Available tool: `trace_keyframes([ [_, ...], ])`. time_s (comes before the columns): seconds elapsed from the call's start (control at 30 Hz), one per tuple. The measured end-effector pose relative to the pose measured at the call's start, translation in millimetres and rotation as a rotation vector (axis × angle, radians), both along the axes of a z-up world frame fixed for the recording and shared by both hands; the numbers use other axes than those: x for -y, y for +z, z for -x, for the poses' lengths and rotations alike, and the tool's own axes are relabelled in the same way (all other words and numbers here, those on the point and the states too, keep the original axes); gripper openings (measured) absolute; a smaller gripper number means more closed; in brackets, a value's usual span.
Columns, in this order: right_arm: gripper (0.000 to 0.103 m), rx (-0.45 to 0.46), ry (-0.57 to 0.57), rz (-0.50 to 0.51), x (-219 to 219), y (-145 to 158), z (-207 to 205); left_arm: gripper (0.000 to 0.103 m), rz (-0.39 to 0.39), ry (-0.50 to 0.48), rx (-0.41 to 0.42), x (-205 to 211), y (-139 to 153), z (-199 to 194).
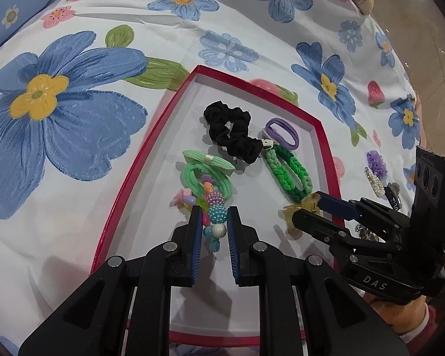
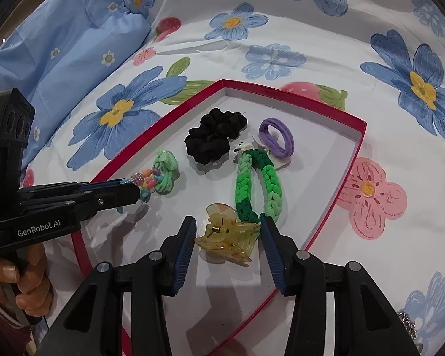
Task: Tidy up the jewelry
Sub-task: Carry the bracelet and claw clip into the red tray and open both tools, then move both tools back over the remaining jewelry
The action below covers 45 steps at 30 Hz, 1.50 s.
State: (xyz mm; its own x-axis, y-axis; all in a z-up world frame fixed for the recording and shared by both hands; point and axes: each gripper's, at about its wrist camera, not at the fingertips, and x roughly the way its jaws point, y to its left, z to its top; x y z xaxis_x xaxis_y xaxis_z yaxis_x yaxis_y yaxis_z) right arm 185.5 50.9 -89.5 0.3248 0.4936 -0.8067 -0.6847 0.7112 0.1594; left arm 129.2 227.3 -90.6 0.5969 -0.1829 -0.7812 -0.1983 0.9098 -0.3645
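Note:
A red-rimmed white tray lies on a flowered bedsheet. In it lie a black scrunchie, a purple hair tie, a green braided loop and a green bow tie. My left gripper has its fingers close around a colourful beaded bracelet. My right gripper is open around a yellow claw clip that rests on the tray floor.
Outside the tray at the right lie a purple flower clip, a pearl clip and a dark clip. A blue pillow lies at the back left. The bed edge and floor are at the far right.

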Motion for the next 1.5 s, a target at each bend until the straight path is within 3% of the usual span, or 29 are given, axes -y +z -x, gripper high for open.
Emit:
trace_keyframes([
  [0.53,0.046,-0.006,-0.002,-0.007,0.6,0.2,-1.0,0.015,-0.028,0.008,-0.011,2.8,2.7,1.7],
  [0.63,0.046,-0.009,-0.001,-0.009,0.7,0.6,-0.8,0.023,-0.028,0.015,-0.011,2.6,5.1,4.2],
  [0.7,0.046,-0.014,0.001,-0.013,1.2,1.1,0.2,0.036,-0.031,0.027,-0.009,1.9,8.0,7.0],
  [0.97,0.047,-0.023,-0.03,-0.065,19.1,16.7,5.5,0.037,-0.033,0.024,0.023,6.2,23.3,18.3],
  [1.07,0.053,-0.024,-0.046,-0.093,29.3,24.6,9.2,0.041,-0.039,0.028,0.022,9.1,25.3,20.3],
  [1.27,0.054,-0.024,-0.068,-0.132,47.5,37.5,17.1,0.041,-0.034,0.029,0.037,15.6,35.6,29.3],
  [1.4,0.054,-0.009,-0.1,-0.17,74.9,49.9,29.5,0.041,-0.034,0.009,0.058,28.4,48.3,35.6],
  [1.5,0.054,-0.004,-0.139,-0.181,101.5,54.2,37.5,0.047,-0.038,-0.021,0.071,44.9,57.0,37.4],
])
